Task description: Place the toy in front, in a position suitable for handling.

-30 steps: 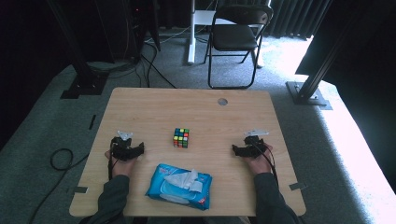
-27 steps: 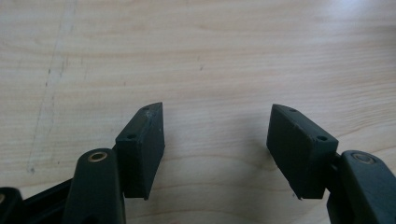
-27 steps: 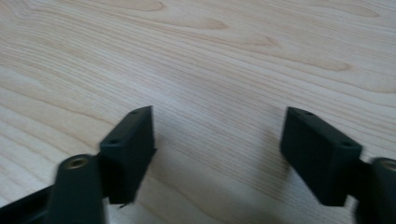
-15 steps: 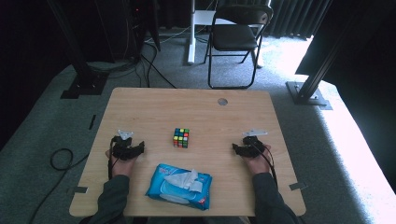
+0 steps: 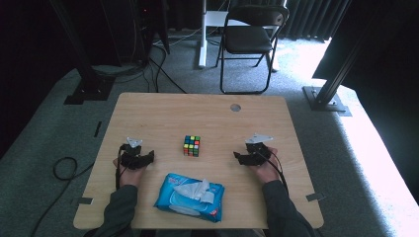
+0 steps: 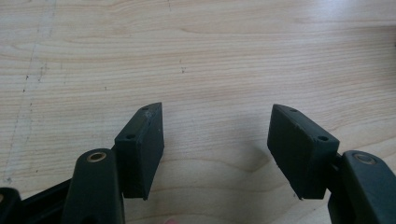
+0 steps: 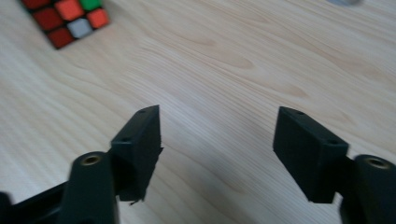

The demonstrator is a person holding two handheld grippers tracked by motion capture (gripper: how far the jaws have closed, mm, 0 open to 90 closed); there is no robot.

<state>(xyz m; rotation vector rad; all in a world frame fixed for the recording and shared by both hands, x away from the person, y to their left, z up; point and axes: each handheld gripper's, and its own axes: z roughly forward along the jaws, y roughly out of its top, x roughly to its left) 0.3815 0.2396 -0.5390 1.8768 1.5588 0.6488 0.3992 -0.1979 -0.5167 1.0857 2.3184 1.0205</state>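
1 cube (image 5: pixel 191 145) sits mid-table, untouched; in the right gripper view it lies at 10 o'clock (image 7: pixel 65 18) of the jaws, apart from them. Compared with a second ago, the right gripper (image 5: pixel 239 158) has edged toward it from 3 o'clock, and its jaws have just been opening, wide and empty. That looks like a reach beginning. At 9 o'clock, the left gripper (image 5: pixel 149 157) rests wide and empty; the wipes pack (image 5: pixel 188 196) lies at 6 o'clock.

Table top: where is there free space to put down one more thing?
The far half of the table, from the cube to the round hole, is bare. Crowded near edge: wipes pack between left gripper and right gripper.
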